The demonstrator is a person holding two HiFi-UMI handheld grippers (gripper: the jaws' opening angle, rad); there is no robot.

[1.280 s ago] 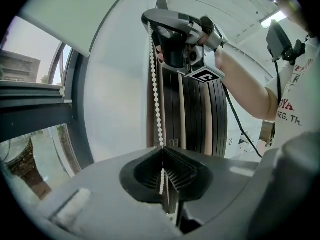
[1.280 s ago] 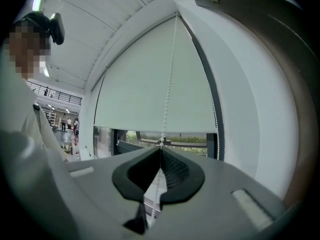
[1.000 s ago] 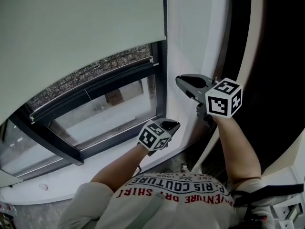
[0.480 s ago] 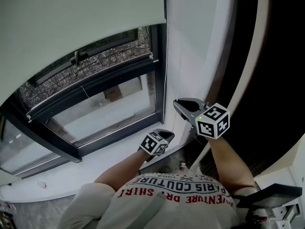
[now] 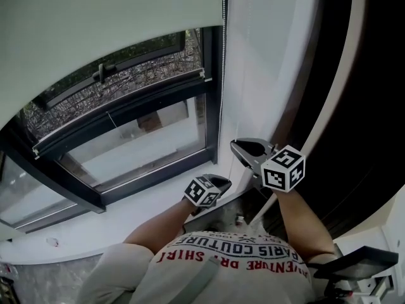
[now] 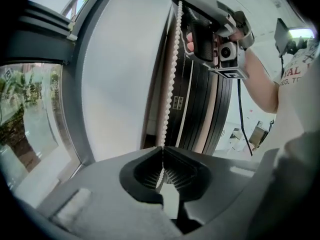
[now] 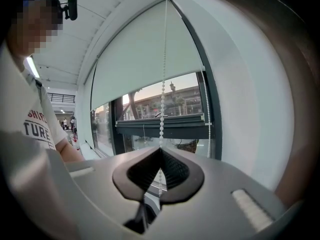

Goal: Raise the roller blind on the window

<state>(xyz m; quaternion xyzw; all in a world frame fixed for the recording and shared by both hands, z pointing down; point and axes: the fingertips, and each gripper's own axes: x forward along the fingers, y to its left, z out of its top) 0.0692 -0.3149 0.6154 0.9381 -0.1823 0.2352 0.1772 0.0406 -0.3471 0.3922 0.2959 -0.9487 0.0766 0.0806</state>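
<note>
The pale roller blind (image 5: 107, 24) covers the top of the window (image 5: 145, 138); its bottom edge hangs above the dark sash. A white bead chain (image 5: 222, 75) runs down the window's right side. My left gripper (image 5: 223, 183) is low near the sill, shut on the bead chain (image 6: 172, 69), which passes between its closed tips (image 6: 162, 151). My right gripper (image 5: 236, 145) sits a little higher and to the right, also shut on the bead chain (image 7: 163, 94) at its tips (image 7: 160, 151). The blind (image 7: 145, 59) fills the upper pane in the right gripper view.
A white sill (image 5: 95, 233) runs below the window. The white reveal wall (image 5: 266, 62) and a dark curved panel (image 5: 361, 106) stand to the right. A window handle (image 5: 100, 76) shows under the blind. A dark stand (image 5: 354, 265) sits at lower right.
Both grippers have come down along the chain's line, staying shut. The blind's bottom edge has risen, showing more of the upper sash and the handle.
</note>
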